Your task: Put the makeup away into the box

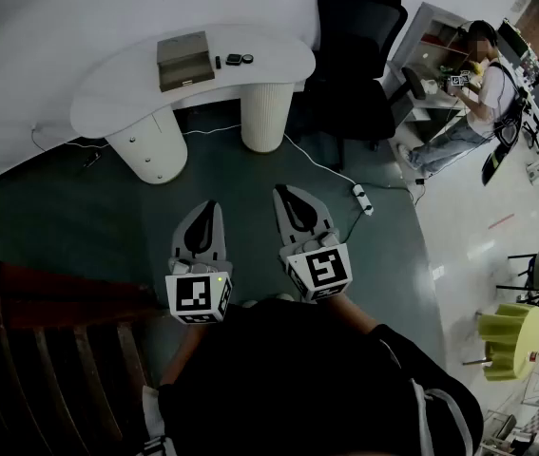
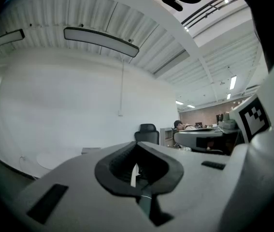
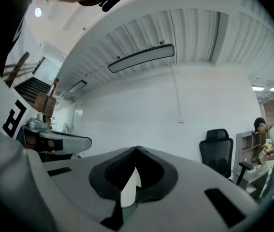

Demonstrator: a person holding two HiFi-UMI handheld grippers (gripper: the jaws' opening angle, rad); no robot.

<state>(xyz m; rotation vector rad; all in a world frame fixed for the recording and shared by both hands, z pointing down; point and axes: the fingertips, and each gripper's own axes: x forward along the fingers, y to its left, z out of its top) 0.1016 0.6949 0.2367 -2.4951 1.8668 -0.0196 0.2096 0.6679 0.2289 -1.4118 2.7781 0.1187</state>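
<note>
Far across the dark green floor (image 1: 107, 217), against the white wall, stands the curved white desk (image 1: 117, 98), and on it sits the box (image 1: 185, 60). It is low, rectangular and a dull grey-tan, its upper face paler than its darker front side; whether its lid is up or down I cannot tell from where I stand. Just to the right of the box, on the same desk, lie a few small dark pieces (image 1: 234, 60), one a thin stick shape and the others rounder. They are too small for me to say what kind of makeup each one is. Box and pieces are both well apart from me. I hold my left claw (image 1: 210, 207) and my right claw (image 1: 286, 196) level in front of my body, side by side over the floor, each pointing toward the desk. My left claw's jaws are pressed together at the tips with nothing between them, and only a sliver of light shows through the dark padded hollow behind the tips. My right claw's jaws are together too, and empty. A black office chair (image 1: 359, 46) stands to the right of the desk. A white power strip (image 1: 362, 198) lies on the floor with its cable running toward the desk, and further right another person (image 1: 473, 103) sits at a separate work spot. Wooden stairs (image 1: 41, 350) fill the lower left, and a yellow-green stool (image 1: 510, 340) stands at the lower right.
</note>
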